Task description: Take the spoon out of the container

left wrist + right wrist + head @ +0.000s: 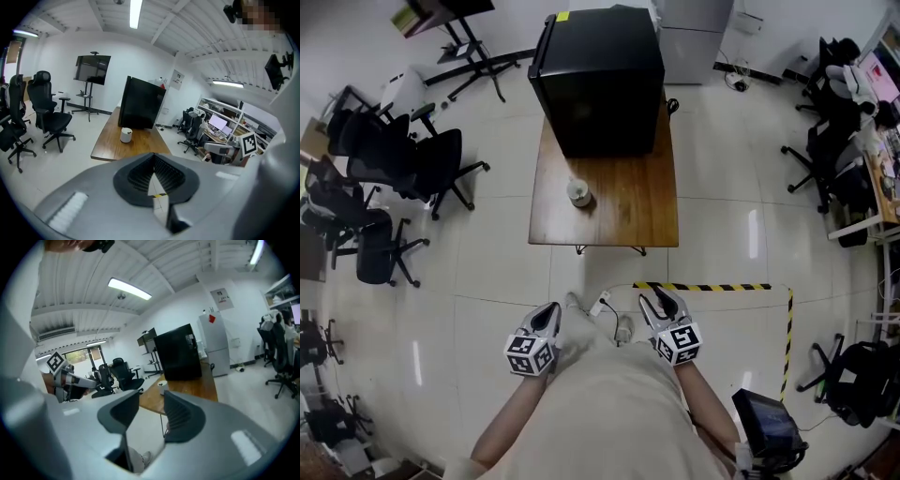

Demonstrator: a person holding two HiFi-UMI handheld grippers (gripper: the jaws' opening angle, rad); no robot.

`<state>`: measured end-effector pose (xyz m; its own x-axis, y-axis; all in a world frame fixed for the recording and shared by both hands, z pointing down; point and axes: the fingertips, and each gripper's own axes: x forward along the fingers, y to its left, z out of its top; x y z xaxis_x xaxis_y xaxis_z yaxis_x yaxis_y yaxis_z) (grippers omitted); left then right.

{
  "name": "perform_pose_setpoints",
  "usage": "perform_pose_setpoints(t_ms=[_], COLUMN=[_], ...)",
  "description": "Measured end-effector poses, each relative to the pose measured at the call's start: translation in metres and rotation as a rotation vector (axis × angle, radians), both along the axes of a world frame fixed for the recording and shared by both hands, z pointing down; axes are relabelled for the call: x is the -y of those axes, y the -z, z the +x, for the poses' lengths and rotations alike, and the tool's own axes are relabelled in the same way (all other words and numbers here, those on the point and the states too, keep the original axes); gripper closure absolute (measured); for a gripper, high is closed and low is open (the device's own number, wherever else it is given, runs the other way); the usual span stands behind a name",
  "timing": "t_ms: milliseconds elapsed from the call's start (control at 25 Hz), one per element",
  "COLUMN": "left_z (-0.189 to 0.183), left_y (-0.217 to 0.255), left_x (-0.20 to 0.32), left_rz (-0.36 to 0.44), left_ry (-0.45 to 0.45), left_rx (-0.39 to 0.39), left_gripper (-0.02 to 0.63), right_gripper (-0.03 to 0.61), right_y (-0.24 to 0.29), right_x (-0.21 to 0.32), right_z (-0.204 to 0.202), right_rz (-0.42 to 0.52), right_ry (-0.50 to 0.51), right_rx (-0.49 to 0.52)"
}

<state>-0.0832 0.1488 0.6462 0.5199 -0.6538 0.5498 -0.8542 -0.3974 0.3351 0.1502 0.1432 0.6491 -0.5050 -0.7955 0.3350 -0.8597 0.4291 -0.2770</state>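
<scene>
Spoon could be spilled out if the far cup (579,192) is bumped; left tongs (548,315) are closed, right tongs (662,302) are parted.

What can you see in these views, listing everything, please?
table: one, brown wood, ahead of the person.
cabinet: one, black, on the table's far end.
container: one, white, on the table before the cabinet; contents too small to tell.
office chairs: several, black, both sides of the room.
floor tape: one line, yellow-black, floor at right.
left gripper: one, grey, low left, jaws together, empty.
right gripper: one, grey, low right, jaws apart, empty.
</scene>
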Motion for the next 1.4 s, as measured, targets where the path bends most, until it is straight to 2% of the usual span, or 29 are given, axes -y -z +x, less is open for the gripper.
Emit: perform_pose_setpoints(t_ms=[200, 320, 520, 800, 920, 1160, 1400], left_z=[-0.011, -0.019, -0.032, -0.022, -0.033, -0.066, -0.075], left_y=[0.003, 0.003, 0.004, 0.010, 0.007, 0.004, -0.005], left_x=[0.034, 0.066, 0.127, 0.206, 0.232, 0.267, 0.280], left_rz=[0.021, 0.042, 0.032, 0.051, 0.050, 0.044, 0.028], left_ry=[0.030, -0.005, -0.072, -0.190, -0.234, -0.286, -0.340], left_rx=[-0.020, -0.014, -0.029, -0.027, -0.032, -0.048, -0.063], left_gripper=[0.611, 0.612, 0.612, 0.611, 0.612, 0.612, 0.612], right_gripper=[0.413, 0.413, 0.413, 0.413, 0.413, 0.413, 0.413], right_y=[-0.002, -0.002, 0.004, -0.003, -0.010, -0.024, -0.044], right_x=[0.026, 0.050, 0.099, 0.164, 0.192, 0.239, 0.273], right_z=[-0.004, -0.018, -0.042, -0.064, -0.086, -0.129, -0.149], right_rz=[-0.012, -0.012, -0.022, -0.064, -0.079, -0.116, -0.168], right_ry=[-0.012, -0.016, -0.054, -0.069, -0.071, -0.040, -0.013], right_rx=[-0.018, -0.047, -0.079, -0.134, -0.165, -0.262, -0.346])
